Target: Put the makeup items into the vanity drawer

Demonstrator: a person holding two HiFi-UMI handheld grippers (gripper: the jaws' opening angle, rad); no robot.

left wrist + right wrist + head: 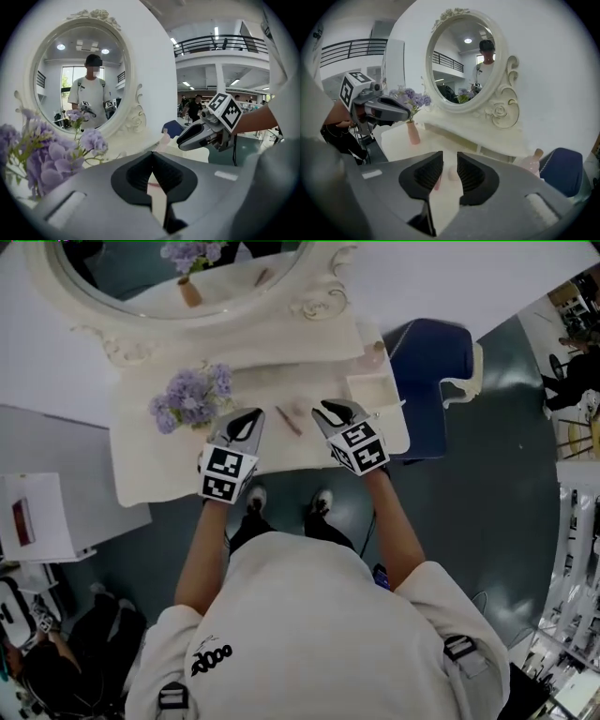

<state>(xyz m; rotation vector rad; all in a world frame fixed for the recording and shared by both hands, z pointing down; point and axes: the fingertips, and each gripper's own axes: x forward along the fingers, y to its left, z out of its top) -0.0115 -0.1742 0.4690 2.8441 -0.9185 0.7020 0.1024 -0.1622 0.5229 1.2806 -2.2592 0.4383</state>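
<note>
Both grippers were held low over the cream vanity table point(141, 465), pointed toward the oval mirror point(464, 61). The left gripper point(152, 153) was seen with its jaws brought together at the tips, with nothing clamped between them. The right gripper point(450, 155) was seen with its jaws apart and pressed on nothing. Through their gap a small pale pink item point(452, 173) was seen lying on the table beyond the jaws. In the head view a slim makeup stick point(289, 420) was seen lying on the table between the two grippers, touched by neither. A vase of purple flowers point(192, 395) was stood just left of the left gripper. A pink bottle point(531, 164) was stood near the table's right end, with a blue chair point(431, 357) beyond it. A shallow open compartment point(370, 390) was seen at the table's right end, ahead of the right gripper; whether it was the vanity drawer could not be told.
</note>
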